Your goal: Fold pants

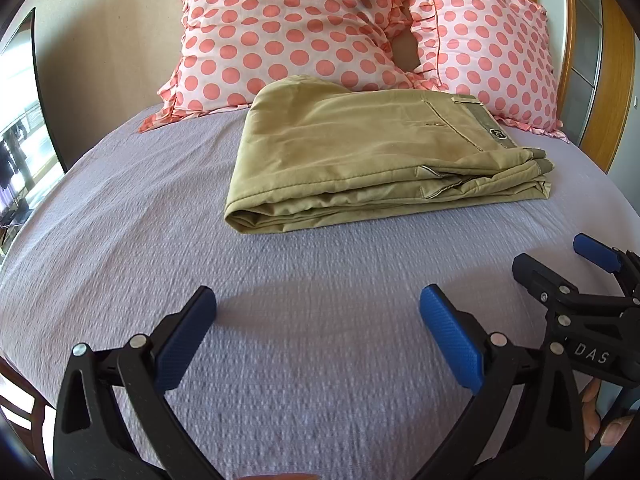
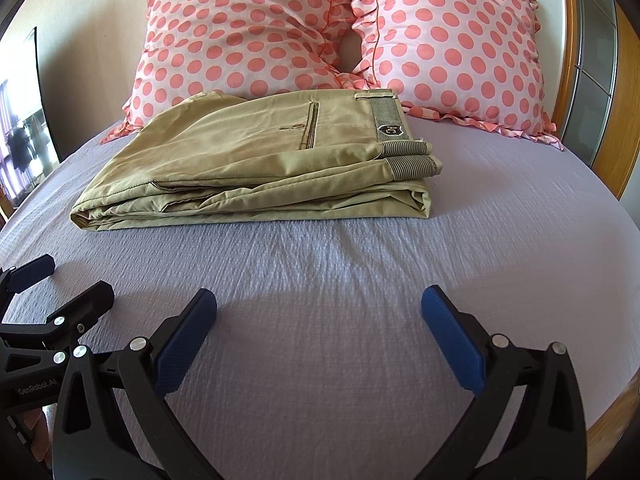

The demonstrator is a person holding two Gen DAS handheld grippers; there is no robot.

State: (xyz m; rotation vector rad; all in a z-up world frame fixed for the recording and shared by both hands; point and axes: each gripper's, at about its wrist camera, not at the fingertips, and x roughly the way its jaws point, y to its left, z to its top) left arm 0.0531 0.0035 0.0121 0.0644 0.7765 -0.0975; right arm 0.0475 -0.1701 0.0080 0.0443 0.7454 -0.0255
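Observation:
Khaki pants (image 1: 360, 156) lie folded in a flat stack on the lilac bedspread (image 1: 280, 320), waistband to the right, just in front of the pillows. They also show in the right wrist view (image 2: 256, 168). My left gripper (image 1: 318, 300) is open and empty, held over the bedspread well short of the pants. My right gripper (image 2: 319, 302) is open and empty too, beside the left one. The right gripper shows at the right edge of the left wrist view (image 1: 560, 264), and the left gripper shows at the left edge of the right wrist view (image 2: 60, 284).
Two pink polka-dot pillows (image 1: 288, 28) (image 2: 452, 40) lean against the wall behind the pants. A wooden bed frame (image 2: 608, 168) curves along the right side. A dark-framed mirror or window (image 1: 24, 120) stands at the left.

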